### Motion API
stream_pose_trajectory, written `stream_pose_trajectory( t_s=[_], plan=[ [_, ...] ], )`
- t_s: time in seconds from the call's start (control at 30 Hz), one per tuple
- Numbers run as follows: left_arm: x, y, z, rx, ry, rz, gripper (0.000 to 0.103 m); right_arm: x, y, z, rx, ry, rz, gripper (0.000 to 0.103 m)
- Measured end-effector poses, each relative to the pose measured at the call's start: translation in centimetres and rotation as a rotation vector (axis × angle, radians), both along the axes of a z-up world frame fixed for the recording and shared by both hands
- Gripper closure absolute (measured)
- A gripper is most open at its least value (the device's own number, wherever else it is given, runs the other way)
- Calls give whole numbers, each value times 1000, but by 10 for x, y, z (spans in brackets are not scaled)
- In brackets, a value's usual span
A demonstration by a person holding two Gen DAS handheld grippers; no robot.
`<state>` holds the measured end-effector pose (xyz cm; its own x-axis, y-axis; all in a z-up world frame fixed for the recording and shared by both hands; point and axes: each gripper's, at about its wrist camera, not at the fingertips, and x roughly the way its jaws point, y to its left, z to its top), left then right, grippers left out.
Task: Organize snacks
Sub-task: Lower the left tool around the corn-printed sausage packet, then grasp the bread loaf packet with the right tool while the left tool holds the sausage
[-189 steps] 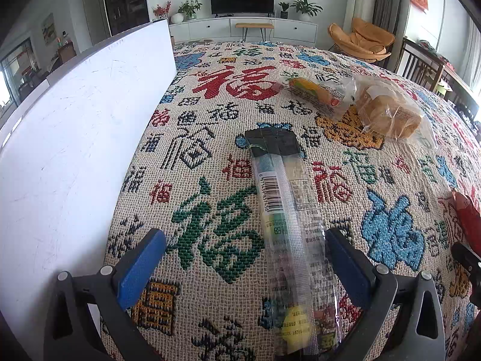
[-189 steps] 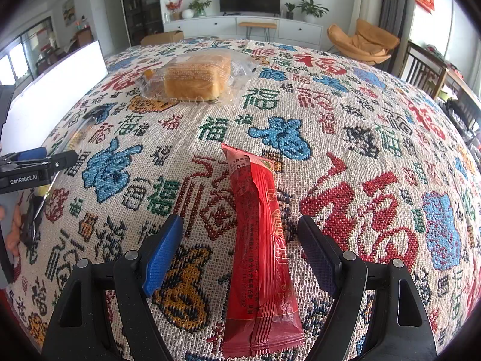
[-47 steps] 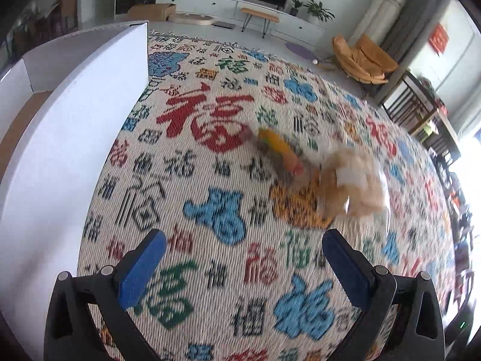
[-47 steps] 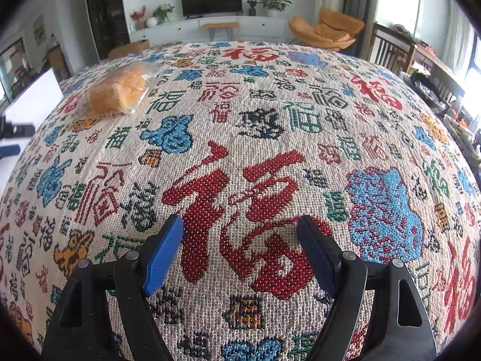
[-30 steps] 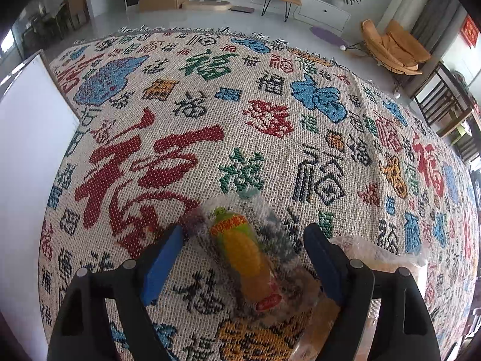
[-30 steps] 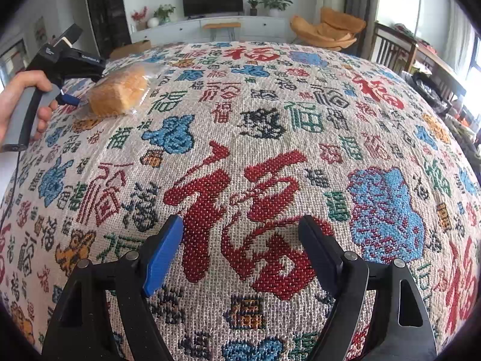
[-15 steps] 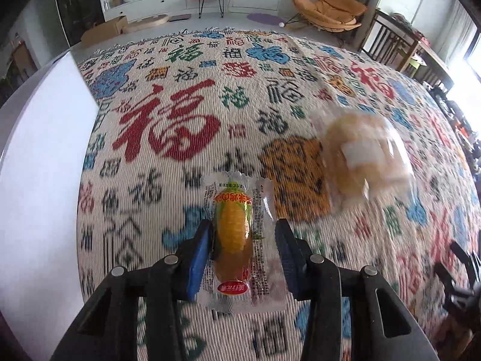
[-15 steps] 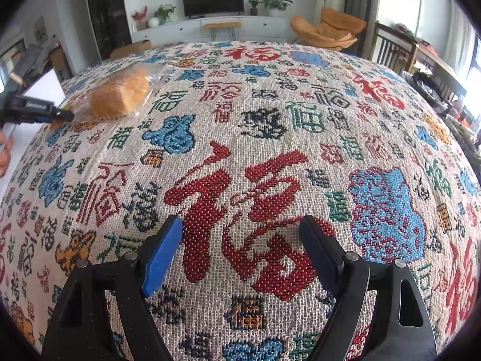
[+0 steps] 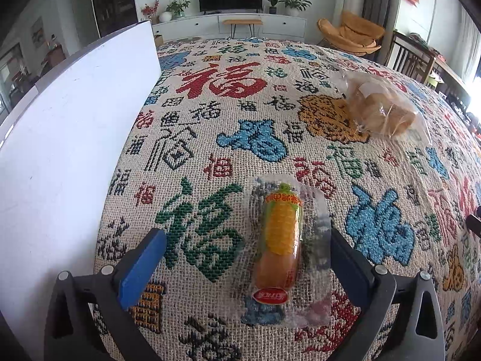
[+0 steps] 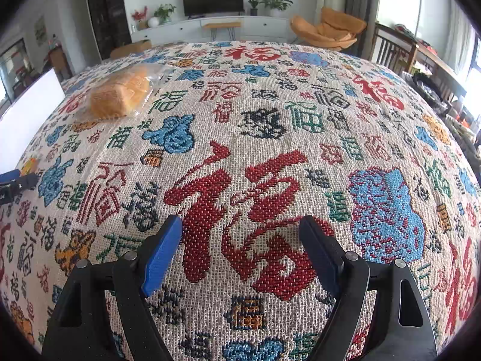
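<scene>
A clear packet holding a yellow corn cob [image 9: 281,237] lies on the patterned cloth between the fingers of my left gripper [image 9: 245,252], nearer the right finger. The left gripper is open; the packet rests loose on the cloth. A clear bag of bread [image 9: 381,108] lies at the far right in the left wrist view and at the far left in the right wrist view [image 10: 121,94]. My right gripper [image 10: 240,248] is open and empty, low over the cloth. The left gripper's tip [image 10: 18,180] and a bit of the corn packet [image 10: 30,162] show at the right wrist view's left edge.
A white box wall [image 9: 69,126] stands along the left side, close to my left gripper; its corner shows in the right wrist view [image 10: 33,99]. The patterned cloth [image 10: 270,138] covers the table. Chairs stand beyond the table's right side.
My left gripper, shut on the corn packet half a second ago, has carried it nearer the white box and opened; the packet now lies loose on the cloth. The right gripper has not moved.
</scene>
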<state>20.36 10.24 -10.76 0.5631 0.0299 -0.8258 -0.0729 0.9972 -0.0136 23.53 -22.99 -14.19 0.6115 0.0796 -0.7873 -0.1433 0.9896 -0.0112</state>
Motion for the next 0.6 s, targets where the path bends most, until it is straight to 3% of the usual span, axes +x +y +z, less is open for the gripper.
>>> stream_pose_trajectory(
  t_s=[0.6],
  plan=[
    [0,2,-2,4,-18,7,0,0,1,-1,-5,1,0,20]
  ],
)
